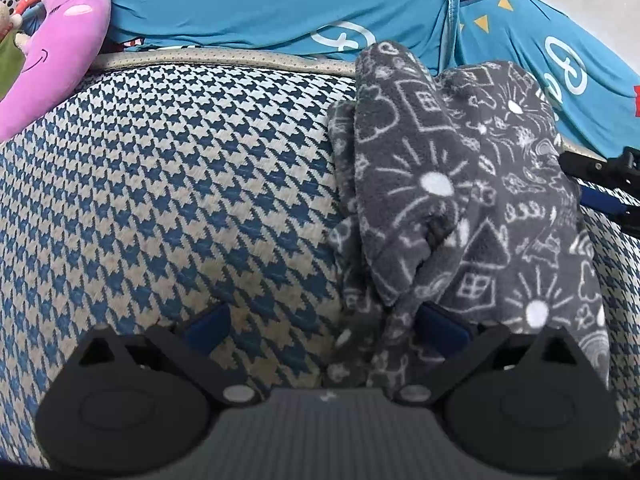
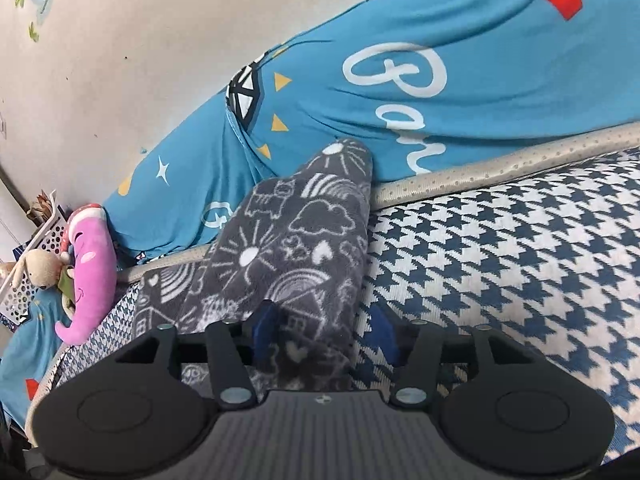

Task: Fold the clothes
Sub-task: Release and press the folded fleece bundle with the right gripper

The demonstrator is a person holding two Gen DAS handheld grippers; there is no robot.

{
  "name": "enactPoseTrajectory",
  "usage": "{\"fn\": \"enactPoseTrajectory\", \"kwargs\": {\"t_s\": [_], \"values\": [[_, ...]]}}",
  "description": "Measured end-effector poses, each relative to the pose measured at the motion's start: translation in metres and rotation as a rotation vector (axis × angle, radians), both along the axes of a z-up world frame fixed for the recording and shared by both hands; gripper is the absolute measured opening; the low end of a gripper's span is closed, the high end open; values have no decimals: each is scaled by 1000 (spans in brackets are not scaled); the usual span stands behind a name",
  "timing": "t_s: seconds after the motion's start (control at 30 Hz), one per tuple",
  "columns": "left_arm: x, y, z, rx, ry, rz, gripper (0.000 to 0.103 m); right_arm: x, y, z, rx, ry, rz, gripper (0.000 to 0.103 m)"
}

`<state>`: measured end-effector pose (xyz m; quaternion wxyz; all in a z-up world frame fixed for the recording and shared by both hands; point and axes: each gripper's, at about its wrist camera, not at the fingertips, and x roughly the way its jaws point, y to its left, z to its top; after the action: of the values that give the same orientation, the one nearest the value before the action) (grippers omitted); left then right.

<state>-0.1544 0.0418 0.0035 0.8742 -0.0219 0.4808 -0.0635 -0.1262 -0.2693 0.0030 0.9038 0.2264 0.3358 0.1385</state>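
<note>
grey fleece garment [image 1: 460,208] bunched on houndstooth cover [image 1: 180,184].

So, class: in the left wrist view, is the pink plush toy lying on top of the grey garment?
No, the pink toy lies at the far left, apart from the grey garment, with houndstooth cover between them.

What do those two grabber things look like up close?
Both look the same. The left gripper and the right gripper are matte black plastic, each with two rounded disc-shaped housings, angled link arms joined by silver screws, and a ribbed grey plate in the middle. The jaws end in dark blue pads. No cables, sleeves or hands show in either view.
</note>
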Motion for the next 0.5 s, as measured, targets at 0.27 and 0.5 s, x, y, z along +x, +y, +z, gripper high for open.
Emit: {"fn": "enactPoseTrajectory", "kwargs": {"t_s": [0.27,0.5], "values": [[0,0,-5,12,-7,-4,103,17,9,-17,44,-3,43,60],[-3,0,-7,17,-17,-15,103,27,21,-22,61,-32,102,61]]}}
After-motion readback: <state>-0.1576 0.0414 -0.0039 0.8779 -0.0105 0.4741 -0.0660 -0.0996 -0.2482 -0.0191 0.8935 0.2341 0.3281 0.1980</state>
